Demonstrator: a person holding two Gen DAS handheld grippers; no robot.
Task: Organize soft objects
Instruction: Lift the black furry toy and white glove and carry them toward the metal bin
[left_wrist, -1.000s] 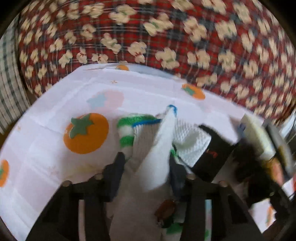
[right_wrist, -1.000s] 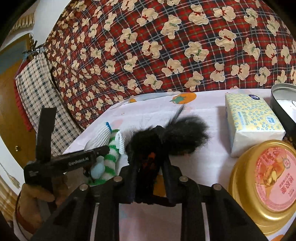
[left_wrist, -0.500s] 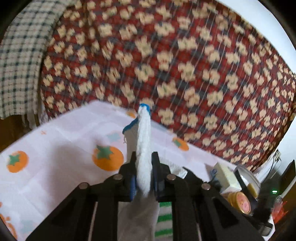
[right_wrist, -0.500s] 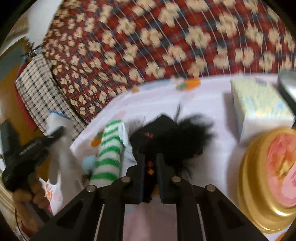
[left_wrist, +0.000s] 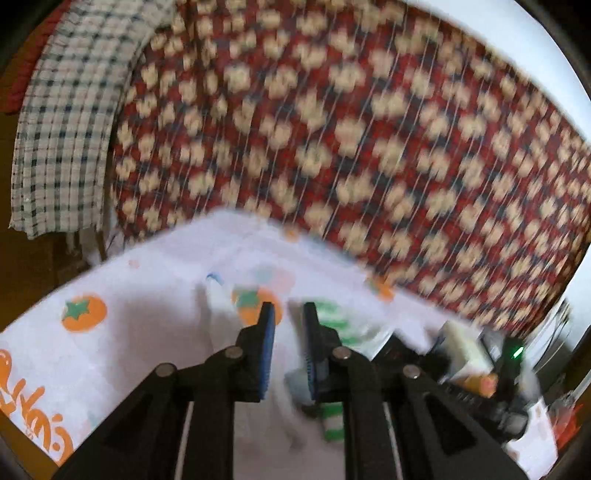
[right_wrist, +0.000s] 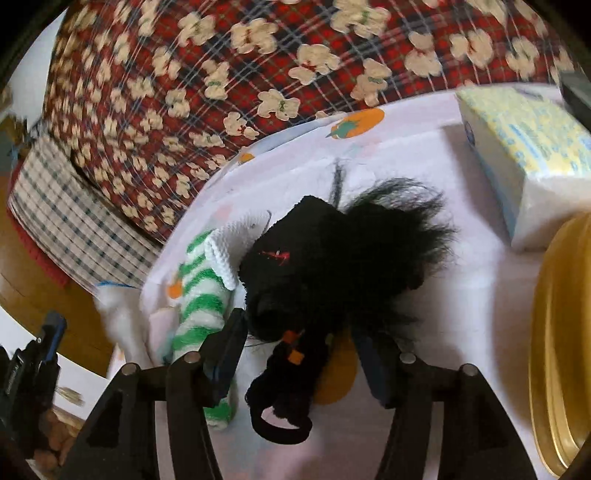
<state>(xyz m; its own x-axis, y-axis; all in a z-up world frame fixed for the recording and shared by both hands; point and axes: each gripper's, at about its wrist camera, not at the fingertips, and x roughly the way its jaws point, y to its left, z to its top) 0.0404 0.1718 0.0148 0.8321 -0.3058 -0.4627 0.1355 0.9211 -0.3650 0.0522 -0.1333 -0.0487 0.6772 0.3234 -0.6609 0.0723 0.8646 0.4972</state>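
A black furry item lies on the white tablecloth between the fingers of my right gripper, which is open and not clamped on it. A green-and-white striped sock lies just left of it, with a white knit piece on top. My left gripper is open by a narrow gap and empty, above the cloth. A white sock with a blue rim lies blurred ahead-left of it; the striped sock is ahead-right. The left gripper shows at the right view's lower left.
A tissue pack and a gold round tin stand at the right. A red plaid bear-print blanket rises behind the table. A checked cloth hangs left. The table's left edge is close to the socks.
My left gripper let go of the white sock, which now lies on the cloth. My right gripper opened off the black furry item and moved closer over it.
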